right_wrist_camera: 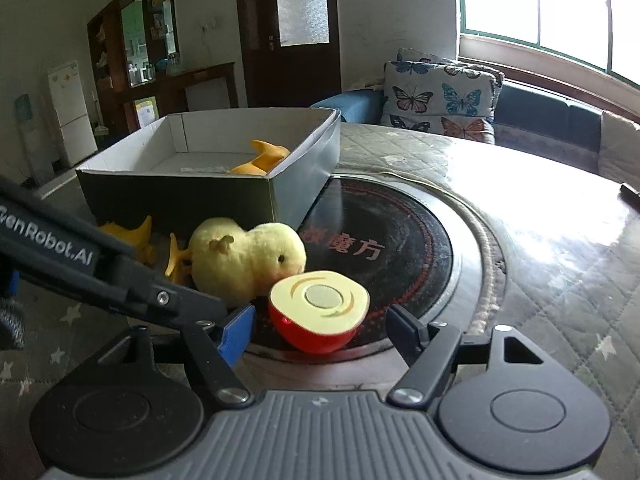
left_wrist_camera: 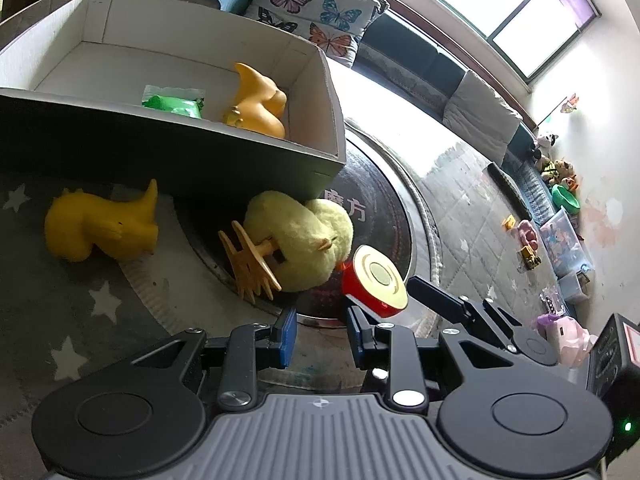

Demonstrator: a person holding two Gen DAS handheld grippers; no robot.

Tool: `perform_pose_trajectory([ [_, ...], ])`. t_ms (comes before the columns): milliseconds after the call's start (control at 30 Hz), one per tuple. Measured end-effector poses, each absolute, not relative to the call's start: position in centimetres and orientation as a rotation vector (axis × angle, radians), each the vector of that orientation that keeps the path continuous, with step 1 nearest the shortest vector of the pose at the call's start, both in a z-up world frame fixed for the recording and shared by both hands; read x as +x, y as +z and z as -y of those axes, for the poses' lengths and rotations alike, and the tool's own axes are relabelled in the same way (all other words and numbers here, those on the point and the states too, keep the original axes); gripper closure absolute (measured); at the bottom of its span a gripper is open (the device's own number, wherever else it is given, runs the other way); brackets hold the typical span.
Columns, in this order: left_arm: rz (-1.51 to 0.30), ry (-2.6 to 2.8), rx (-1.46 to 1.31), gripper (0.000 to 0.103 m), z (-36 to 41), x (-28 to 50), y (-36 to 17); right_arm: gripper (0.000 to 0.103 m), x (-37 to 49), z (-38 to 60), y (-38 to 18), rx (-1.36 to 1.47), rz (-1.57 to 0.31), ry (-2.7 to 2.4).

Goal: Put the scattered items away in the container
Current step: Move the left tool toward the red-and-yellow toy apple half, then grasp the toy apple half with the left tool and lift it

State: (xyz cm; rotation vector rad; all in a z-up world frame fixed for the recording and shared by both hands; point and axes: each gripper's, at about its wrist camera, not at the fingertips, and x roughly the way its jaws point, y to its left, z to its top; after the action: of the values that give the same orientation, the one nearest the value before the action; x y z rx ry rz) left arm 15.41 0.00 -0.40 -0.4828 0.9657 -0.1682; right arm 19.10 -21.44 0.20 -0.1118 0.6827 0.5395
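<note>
We find the right gripper half open around the apple half, not gripping; closing off-centre risks squirting it against the plush chick.

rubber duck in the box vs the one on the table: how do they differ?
The boxed duck lies inside the box beside a green packet; the table duck lies outside, by the box's dark outer wall. The boxed duck looks more orange, the table duck brighter yellow. Both are smooth rubber ducks of the same shape, lying on their sides.
</note>
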Motion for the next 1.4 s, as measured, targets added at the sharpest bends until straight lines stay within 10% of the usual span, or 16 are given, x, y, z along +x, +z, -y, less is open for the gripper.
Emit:
perform_pose_trajectory([
  [267,-0.952,-0.157,-0.489,0.072,-0.6,15.0,0.0,0.049,19.8,21.2,0.0,-0.069,-0.707,0.565],
  [1400,-0.985,-0.242,-0.572,0.071,-2.8,10.9,-1.5,0.048,9.9,17.7,0.4,-0.192,-0.652,0.753],
])
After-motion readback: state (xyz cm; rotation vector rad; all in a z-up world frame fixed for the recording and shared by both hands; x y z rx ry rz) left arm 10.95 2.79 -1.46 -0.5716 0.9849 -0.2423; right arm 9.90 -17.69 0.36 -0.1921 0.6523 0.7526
